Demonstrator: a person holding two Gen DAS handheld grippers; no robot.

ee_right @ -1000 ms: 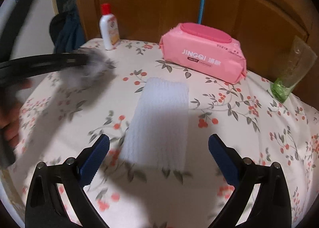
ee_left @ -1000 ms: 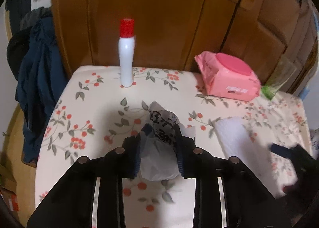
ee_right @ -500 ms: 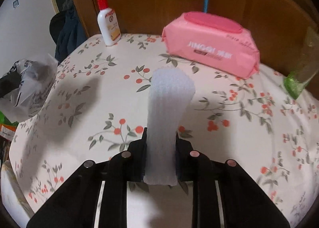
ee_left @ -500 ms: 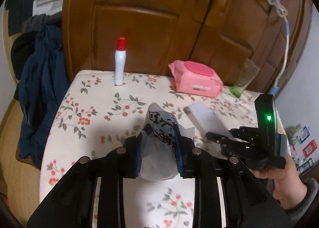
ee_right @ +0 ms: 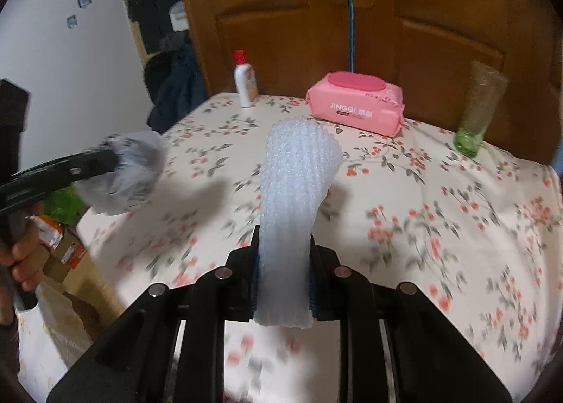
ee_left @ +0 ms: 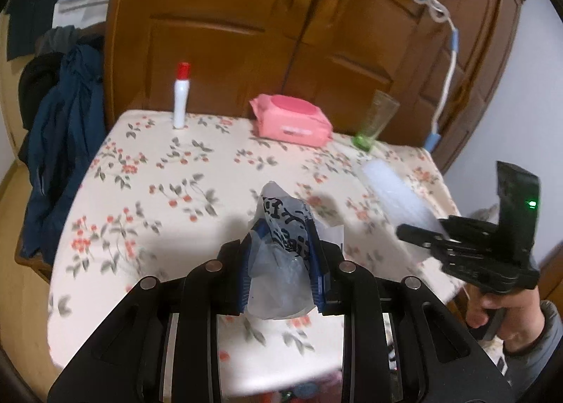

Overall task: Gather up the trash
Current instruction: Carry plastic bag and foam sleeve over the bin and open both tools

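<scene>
A floral-clothed table (ee_right: 440, 227) carries a red-capped bottle (ee_right: 245, 81), pink wipes pack (ee_right: 355, 104) and green glass (ee_right: 476, 114)

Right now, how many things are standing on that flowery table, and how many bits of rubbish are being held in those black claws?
Standing on the table: 3 (white bottle, pink wipes pack, green glass)
Held in the claws: 2 (crumpled printed plastic bag in the left gripper, white foam sheet in the right gripper)
Total: 5
</scene>
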